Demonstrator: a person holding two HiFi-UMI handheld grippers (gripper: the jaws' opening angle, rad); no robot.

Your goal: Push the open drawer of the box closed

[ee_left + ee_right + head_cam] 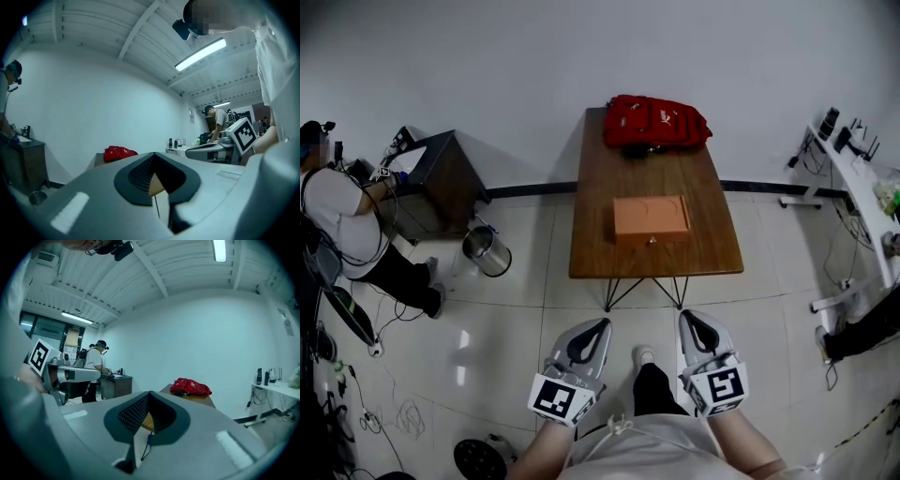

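Well, at 9 o'clock in the head view a person (333, 211), cut off by the frame edge, bends over a dark cabinet (445, 178), with a metal bucket (486, 251) on the floor beside it. At 6 o'clock the left gripper (596, 328) has its jaws closed tip to tip on nothing. Through the gap behind its tips, its own view shows only a sliver of the wooden table (712, 234). At 12 o'clock from the grippers, well apart, the orange box (651, 216) sits on that table. The drawer faces 6 o'clock with a small knob (652, 241), but how far out it stands is hard to make out. A red backpack (656, 122) lies at the table's far end. The right gripper (688, 321) is likewise closed and empty. At 3 o'clock a white desk (862, 187) is cropped.
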